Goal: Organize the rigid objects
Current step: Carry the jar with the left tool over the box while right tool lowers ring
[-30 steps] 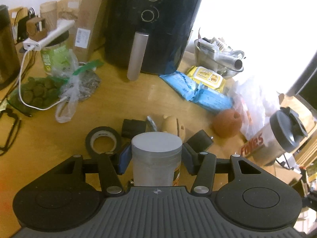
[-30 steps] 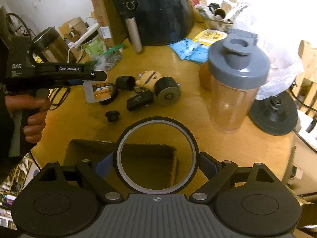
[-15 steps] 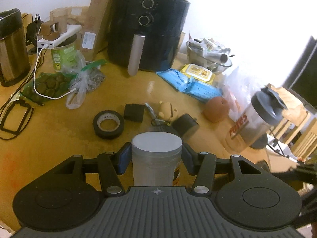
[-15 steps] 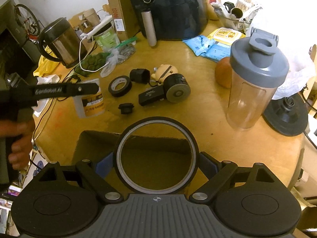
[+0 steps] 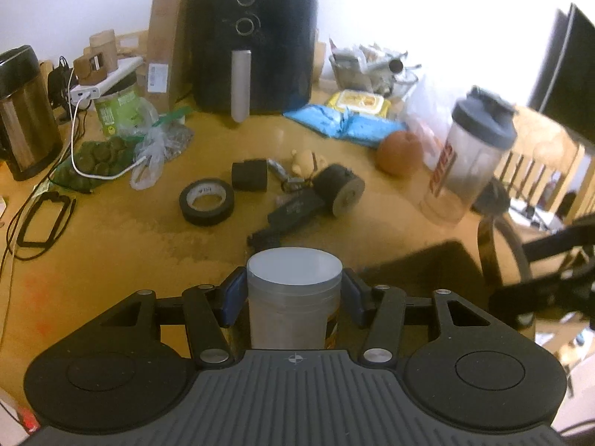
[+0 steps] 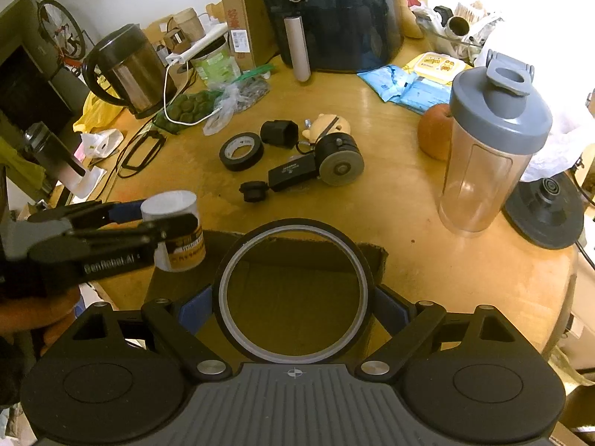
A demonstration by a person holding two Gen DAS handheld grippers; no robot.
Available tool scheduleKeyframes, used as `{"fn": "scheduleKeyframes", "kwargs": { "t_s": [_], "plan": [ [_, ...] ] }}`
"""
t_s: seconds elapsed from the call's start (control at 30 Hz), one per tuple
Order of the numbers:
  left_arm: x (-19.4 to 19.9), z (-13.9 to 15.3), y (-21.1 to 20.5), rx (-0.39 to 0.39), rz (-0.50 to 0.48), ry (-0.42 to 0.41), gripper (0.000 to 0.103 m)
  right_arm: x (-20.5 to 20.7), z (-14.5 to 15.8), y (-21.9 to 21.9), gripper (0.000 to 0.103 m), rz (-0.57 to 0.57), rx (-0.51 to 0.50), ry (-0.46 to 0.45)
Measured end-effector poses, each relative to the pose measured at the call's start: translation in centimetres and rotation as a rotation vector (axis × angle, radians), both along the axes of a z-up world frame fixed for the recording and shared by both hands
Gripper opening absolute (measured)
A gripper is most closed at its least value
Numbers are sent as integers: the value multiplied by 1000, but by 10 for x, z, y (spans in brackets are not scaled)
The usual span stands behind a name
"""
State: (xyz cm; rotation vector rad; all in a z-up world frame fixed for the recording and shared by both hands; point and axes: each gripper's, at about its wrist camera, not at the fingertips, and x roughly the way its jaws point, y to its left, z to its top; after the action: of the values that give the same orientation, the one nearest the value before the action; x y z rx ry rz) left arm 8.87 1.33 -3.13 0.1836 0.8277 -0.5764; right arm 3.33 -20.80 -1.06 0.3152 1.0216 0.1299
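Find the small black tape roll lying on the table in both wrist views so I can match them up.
Left wrist: tape roll, left of centre, flat on the table.
Right wrist: tape roll, upper middle, left of centre.
Shared landmark: the black air fryer behind it.

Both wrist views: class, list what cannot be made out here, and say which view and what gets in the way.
- Left wrist view: the white-lidded jar's label is hidden by its own lid and the left gripper.
- Right wrist view: the cardboard box's contents are blocked by the black ring in the right gripper.
- Right wrist view: the jar label is small and blurred.
- Left wrist view: the window area is washed out by glare.
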Motion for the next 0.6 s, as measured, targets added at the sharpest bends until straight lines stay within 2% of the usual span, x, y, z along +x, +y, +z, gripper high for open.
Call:
{"fn": "scheduleKeyframes", "kwargs": {
  "t_s": [0.27,0.6],
  "plan": [
    [-13,-11,8,12,17,35,52,-10,-3,8,92,3,-5,15],
    [-2,-19,4,25,36,52,53,-14,-9,17,92,15,-19,51]
  ]
}}
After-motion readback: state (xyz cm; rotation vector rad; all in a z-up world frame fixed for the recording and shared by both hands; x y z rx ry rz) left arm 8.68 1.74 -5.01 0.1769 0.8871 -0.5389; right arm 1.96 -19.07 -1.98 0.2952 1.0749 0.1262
